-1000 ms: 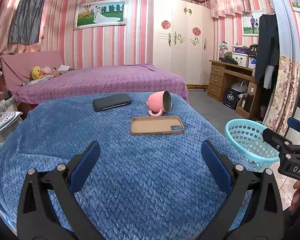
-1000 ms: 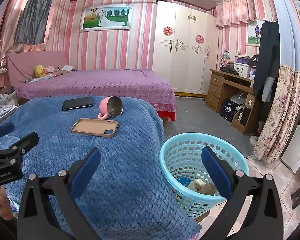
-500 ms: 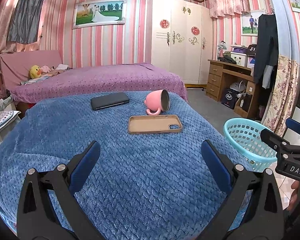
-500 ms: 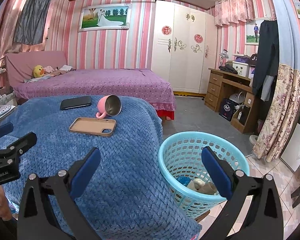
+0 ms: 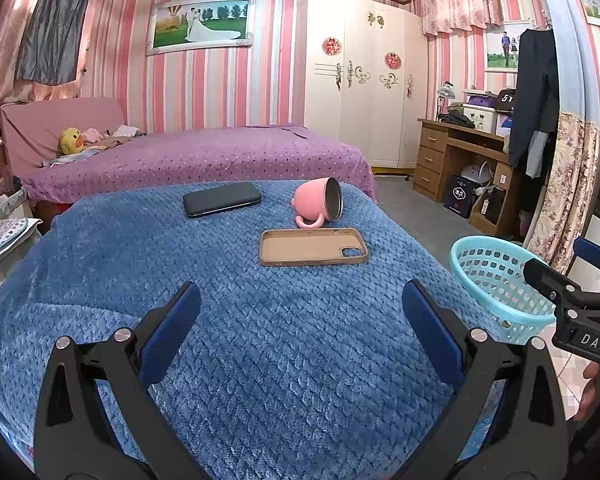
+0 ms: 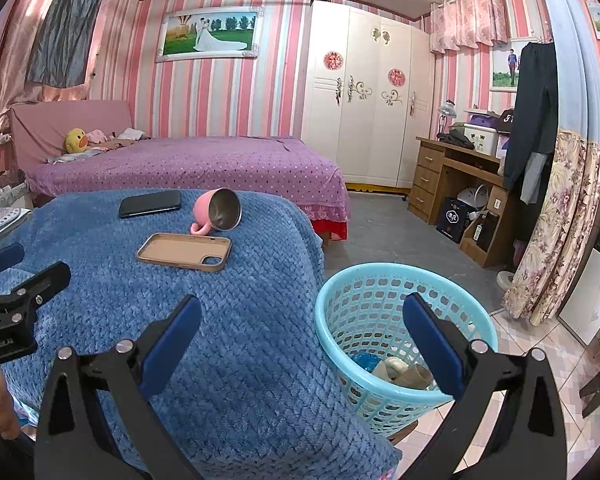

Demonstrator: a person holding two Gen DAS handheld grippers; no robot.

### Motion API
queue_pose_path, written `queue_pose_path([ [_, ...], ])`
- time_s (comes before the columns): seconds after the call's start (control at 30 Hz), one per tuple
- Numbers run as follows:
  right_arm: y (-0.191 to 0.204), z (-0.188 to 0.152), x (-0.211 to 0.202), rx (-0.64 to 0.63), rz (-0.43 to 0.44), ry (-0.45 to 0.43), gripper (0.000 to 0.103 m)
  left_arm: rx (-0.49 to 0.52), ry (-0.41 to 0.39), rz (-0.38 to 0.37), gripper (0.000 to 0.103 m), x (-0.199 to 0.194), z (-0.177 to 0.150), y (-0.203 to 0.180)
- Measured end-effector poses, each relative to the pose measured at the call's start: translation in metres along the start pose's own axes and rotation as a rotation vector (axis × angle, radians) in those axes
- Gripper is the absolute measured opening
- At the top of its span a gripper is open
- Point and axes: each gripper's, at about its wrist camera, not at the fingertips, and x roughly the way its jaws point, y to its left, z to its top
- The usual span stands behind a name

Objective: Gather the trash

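A light blue plastic basket (image 6: pixel 364 292) stands on the floor at the right of the blue-blanketed table (image 5: pixel 236 340); it also shows in the left wrist view (image 5: pixel 488 276). Crumpled trash (image 6: pixel 396 370) lies in its bottom. My left gripper (image 5: pixel 300 336) is open and empty above the blanket's near part. My right gripper (image 6: pixel 300 338) is open and empty, held over the blanket's right edge and the basket's near rim. No loose trash shows on the blanket.
On the blanket lie a tan phone case (image 5: pixel 312 246), a tipped pink mug (image 5: pixel 318 202) and a black phone (image 5: pixel 222 199). A purple bed (image 5: pixel 204 160) stands behind. A wooden desk (image 5: pixel 460 164) and hanging clothes (image 5: pixel 534 96) are at the right.
Both grippers have drifted slightly back and up; the views shift a little. Both stay open and empty. Nothing on the blanket has moved.
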Motion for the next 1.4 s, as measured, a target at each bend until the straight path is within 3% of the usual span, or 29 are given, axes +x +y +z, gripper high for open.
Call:
queue_pose_path([
  [1.4, -0.0021, -0.0017, 0.0051, -0.009, -0.010, 0.004, 0.098, -0.011, 0.013, 0.015, 0.097, 0.0089, -0.0023, 0.0024],
])
